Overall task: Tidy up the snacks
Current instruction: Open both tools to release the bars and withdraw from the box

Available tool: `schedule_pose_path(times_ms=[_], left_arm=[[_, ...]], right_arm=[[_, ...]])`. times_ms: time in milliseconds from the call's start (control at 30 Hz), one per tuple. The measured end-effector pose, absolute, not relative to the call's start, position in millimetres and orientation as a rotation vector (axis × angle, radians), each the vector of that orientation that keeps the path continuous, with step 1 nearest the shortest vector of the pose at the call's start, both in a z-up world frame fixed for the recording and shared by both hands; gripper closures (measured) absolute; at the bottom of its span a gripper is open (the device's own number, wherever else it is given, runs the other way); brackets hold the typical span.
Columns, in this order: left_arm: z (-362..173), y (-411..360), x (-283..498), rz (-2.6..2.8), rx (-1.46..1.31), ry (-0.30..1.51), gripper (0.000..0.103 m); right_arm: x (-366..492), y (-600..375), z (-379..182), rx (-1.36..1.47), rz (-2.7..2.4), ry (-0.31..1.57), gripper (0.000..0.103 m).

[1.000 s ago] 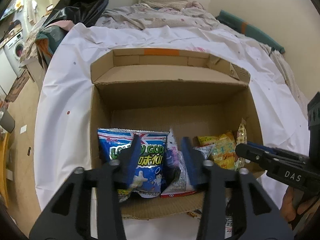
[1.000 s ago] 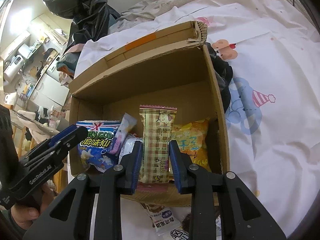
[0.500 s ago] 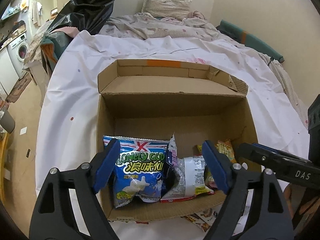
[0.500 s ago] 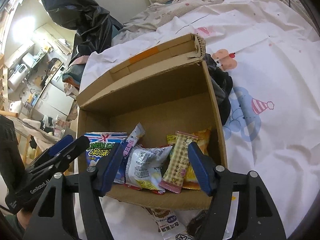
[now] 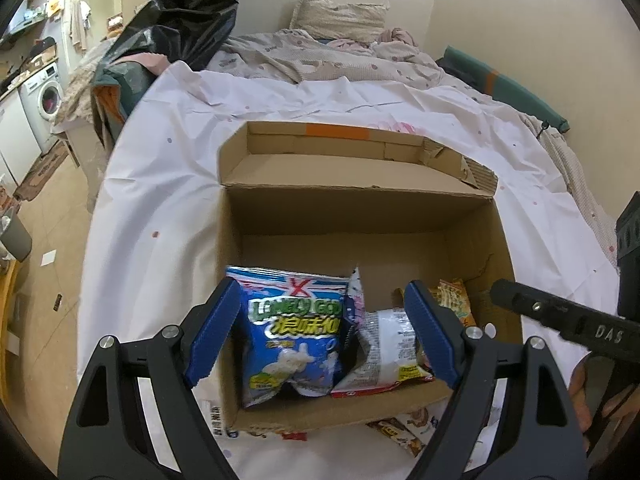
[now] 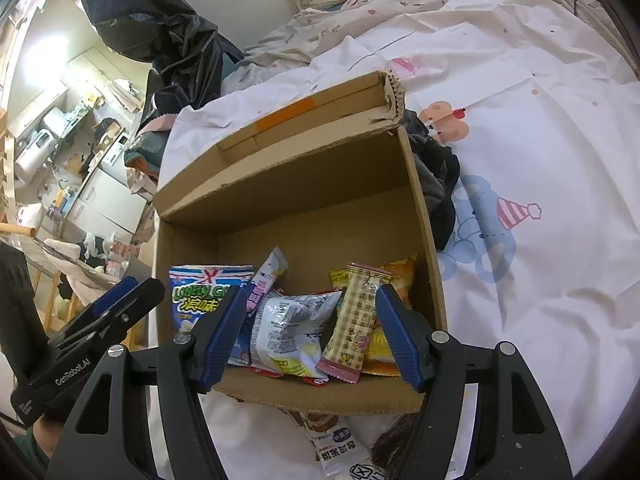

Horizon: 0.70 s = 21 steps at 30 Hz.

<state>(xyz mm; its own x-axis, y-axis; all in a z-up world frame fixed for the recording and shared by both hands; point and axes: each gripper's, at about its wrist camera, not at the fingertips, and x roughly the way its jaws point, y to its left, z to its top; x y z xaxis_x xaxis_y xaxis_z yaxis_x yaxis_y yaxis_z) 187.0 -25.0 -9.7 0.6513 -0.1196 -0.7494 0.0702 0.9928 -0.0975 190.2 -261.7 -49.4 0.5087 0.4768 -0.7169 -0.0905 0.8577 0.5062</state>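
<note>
An open cardboard box (image 5: 360,208) (image 6: 304,168) stands on a white sheet. Inside lie a blue snack bag (image 5: 292,332) (image 6: 200,292), a silver-white packet (image 5: 384,352) (image 6: 292,328), a checked beige bar (image 6: 356,320) and a yellow-orange bag (image 5: 452,304) (image 6: 400,280). My left gripper (image 5: 324,336) is open and empty above the box's near edge. My right gripper (image 6: 312,332) is open and empty over the near right part of the box. Each gripper shows at the edge of the other's view.
More snack packets lie on the sheet in front of the box (image 5: 404,436) (image 6: 336,444). A dark cloth (image 6: 436,176) lies against the box's right wall. Rumpled bedding and a pillow (image 5: 340,20) lie behind. A black bag (image 5: 184,12) is at the far left.
Both grippers opened and pulled back toward me. The left let go of the silver-white packet and the right let go of the checked bar; both now lie in the box.
</note>
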Motion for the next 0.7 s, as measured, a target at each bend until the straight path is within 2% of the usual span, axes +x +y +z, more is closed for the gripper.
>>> schedule_pose_path(times_ms=[400,500,600,700], left_arm=[[5,8,158,-0.090,-0.070,0.830,0.022],[7,18,154,-0.151,-0.065,0.862,0.017],[8,27,151,-0.181,-0.017,0.893,0.006],[2,41,148,-0.196,-0.018,0.963,0.005]], right_arm=[[164,-268,-41,0.438,0.348,0.975,0.033],[155,-269,-38,0.428,0.347,0.974,0.033],[146,-274,-38,0.432,0.345,0.983,0.033],[134,-280,-43,0.453,0.342,0.999,0.033]])
